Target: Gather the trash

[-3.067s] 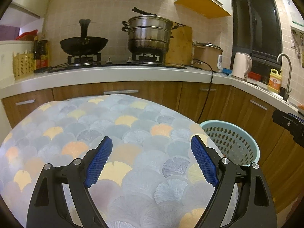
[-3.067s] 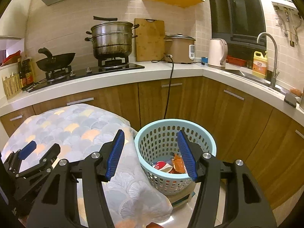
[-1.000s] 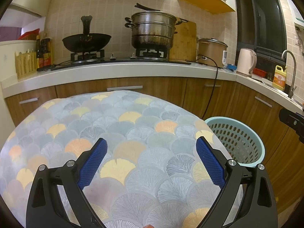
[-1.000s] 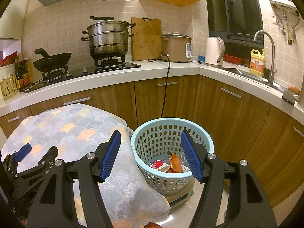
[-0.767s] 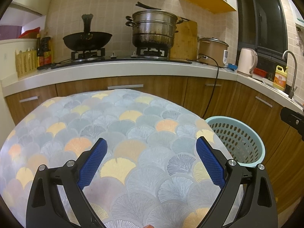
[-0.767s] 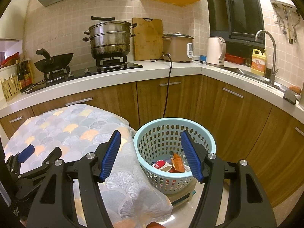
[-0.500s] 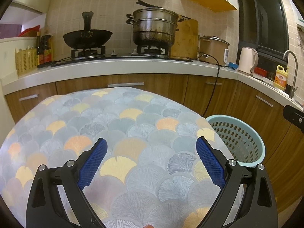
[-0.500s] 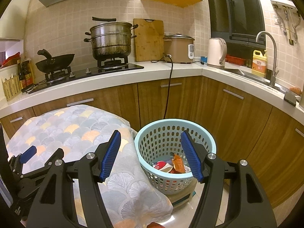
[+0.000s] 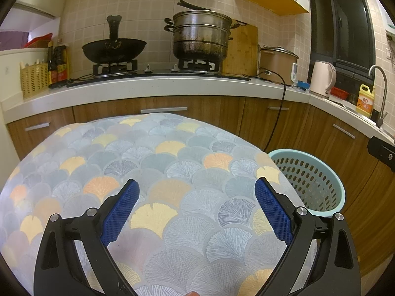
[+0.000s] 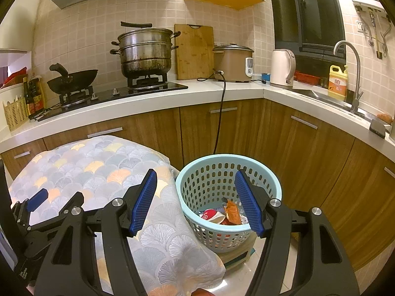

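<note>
The light-blue perforated trash basket point(image 10: 228, 192) is framed just beyond the empty, spread right gripper point(image 10: 195, 201), nearer than the likewise released left gripper point(image 9: 196, 208)

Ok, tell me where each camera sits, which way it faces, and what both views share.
Left wrist: sits on the left gripper, looks slightly down over the patterned tablecloth toward the stove counter; its open blue-padded jaws show, plus a black part at the right edge.
Right wrist: sits on the right gripper, looks slightly down at the blue basket holding wrappers; its open jaws and the left gripper show.
Shared: tablecloth, basket, steamer pot, wok, kettle.
</note>
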Available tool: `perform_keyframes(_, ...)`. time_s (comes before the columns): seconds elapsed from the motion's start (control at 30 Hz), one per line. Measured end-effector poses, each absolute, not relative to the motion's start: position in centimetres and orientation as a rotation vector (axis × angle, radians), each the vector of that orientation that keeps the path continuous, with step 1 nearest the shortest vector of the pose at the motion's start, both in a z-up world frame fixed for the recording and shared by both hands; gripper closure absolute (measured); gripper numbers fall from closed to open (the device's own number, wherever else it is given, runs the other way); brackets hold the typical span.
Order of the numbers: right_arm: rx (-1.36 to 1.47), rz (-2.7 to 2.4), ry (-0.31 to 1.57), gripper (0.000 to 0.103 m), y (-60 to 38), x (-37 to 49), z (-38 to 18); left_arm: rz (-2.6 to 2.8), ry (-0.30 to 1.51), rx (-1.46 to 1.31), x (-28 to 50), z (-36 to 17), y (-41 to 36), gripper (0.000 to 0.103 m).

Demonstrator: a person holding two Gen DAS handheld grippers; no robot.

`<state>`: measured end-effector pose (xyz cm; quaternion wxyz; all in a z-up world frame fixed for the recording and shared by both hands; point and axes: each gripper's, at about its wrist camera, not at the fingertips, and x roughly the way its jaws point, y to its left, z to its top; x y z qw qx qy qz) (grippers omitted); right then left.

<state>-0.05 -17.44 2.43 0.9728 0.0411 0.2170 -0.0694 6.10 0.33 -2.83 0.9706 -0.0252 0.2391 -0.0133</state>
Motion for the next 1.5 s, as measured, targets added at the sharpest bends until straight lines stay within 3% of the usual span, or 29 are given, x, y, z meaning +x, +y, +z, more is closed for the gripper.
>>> perform_keyframes(0.73, 0.065, -0.137, 0.431, 0.041, -17.4, -0.2, 2.3, -0.031, 0.461, -0.062, 5.7, -2.1, 0.5, 0.011)
perform_keyframes(1.1, 0.057, -0.13, 0.4, 0.041, -16.9, -1.2, 3.7, 0.039, 0.46, 0.013, 2.6, 3.5, 2.0, 0.011)
perform_keyframes(1.5, 0.045, -0.114, 0.377, 0.041, -15.5, -1.7, 4.8, 0.016, 0.419, 0.013, 1.0, 3.9, 2.8, 0.011)
